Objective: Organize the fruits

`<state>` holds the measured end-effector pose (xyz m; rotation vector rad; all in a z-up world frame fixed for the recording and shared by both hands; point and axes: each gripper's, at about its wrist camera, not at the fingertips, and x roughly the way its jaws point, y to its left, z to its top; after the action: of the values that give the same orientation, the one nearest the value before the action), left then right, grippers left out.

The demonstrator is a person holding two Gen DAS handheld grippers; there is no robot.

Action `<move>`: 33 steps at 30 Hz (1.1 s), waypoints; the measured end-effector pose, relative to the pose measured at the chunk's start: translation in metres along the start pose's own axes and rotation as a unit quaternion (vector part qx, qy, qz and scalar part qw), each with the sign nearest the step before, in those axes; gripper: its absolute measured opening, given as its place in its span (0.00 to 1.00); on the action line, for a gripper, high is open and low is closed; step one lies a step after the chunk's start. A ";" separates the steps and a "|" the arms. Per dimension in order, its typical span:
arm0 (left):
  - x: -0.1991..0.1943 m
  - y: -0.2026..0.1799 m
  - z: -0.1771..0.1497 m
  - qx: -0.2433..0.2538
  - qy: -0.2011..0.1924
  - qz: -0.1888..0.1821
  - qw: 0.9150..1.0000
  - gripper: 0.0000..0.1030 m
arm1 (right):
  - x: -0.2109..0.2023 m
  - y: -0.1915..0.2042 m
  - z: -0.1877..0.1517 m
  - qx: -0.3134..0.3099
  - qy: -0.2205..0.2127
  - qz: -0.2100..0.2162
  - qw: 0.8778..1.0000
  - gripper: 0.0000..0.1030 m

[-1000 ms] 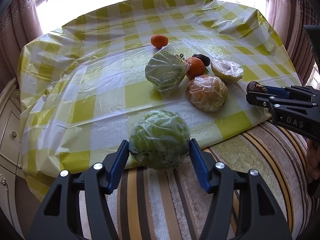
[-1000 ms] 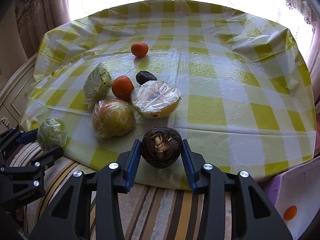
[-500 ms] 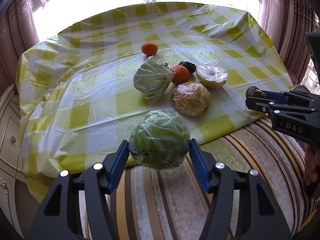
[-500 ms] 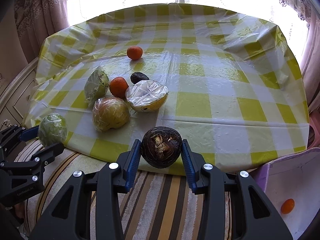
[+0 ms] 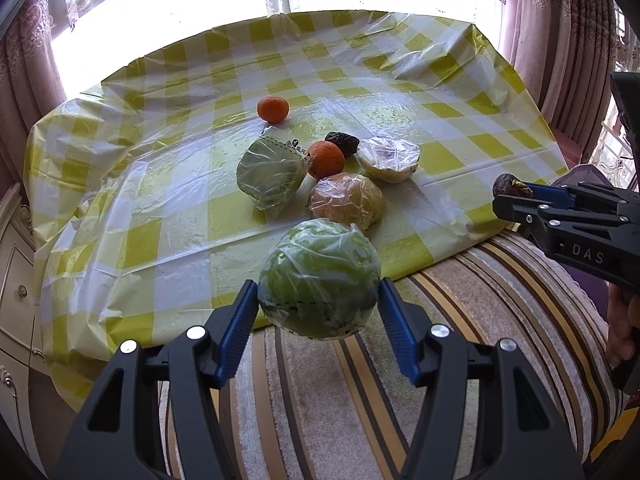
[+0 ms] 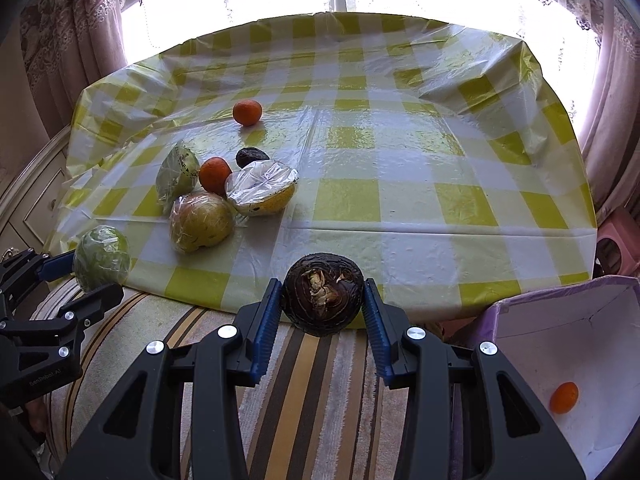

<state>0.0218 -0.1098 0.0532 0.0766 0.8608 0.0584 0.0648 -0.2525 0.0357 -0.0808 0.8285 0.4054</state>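
My left gripper is shut on a round green fruit wrapped in film, held above the table's near edge. My right gripper is shut on a dark brown wrinkled fruit, also off the table's near edge. On the yellow checked tablecloth lie a wrapped green wedge, a wrapped yellowish fruit, a wrapped half fruit, two oranges and a small dark fruit. The right gripper with its dark fruit shows at the right of the left wrist view.
A striped cushioned seat lies below both grippers. A purple-edged white box at the lower right holds one small orange. Curtains flank a bright window behind the table. A cream cabinet stands at the left.
Both grippers have drawn back from the table with their fruits still held; the table looks smaller and farther. More of the white box has come into the right wrist view.
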 end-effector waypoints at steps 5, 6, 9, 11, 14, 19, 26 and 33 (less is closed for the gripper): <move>-0.003 -0.005 0.001 0.003 -0.002 -0.004 1.000 0.59 | -0.007 -0.009 -0.003 0.007 -0.004 -0.007 1.000 0.39; -0.003 -0.007 0.002 0.004 -0.003 -0.006 1.000 0.59 | -0.009 -0.010 -0.003 0.008 -0.005 -0.008 1.000 0.39; -0.004 -0.013 0.003 0.010 -0.003 -0.011 1.000 0.59 | -0.014 -0.016 -0.005 0.011 -0.007 -0.013 1.000 0.39; -0.004 -0.018 0.003 0.013 -0.003 -0.015 1.000 0.59 | -0.016 -0.020 -0.006 0.015 -0.008 -0.016 1.000 0.39; -0.004 -0.025 0.005 0.019 -0.003 -0.020 1.000 0.59 | -0.021 -0.027 -0.009 0.020 -0.010 -0.021 1.000 0.39; -0.005 -0.037 0.007 0.031 -0.004 -0.030 0.999 0.59 | -0.027 -0.041 -0.013 0.032 -0.011 -0.030 0.999 0.39; -0.004 -0.053 0.010 0.047 -0.003 -0.040 0.998 0.59 | -0.032 -0.057 -0.020 0.047 -0.012 -0.039 0.998 0.39; -0.003 -0.068 0.015 0.064 -0.004 -0.049 0.997 0.59 | -0.038 -0.072 -0.024 0.062 -0.014 -0.049 0.997 0.39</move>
<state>0.0324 -0.1786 0.0593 0.1543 0.8592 -0.0894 0.0527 -0.3361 0.0409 -0.0004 0.8164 0.2622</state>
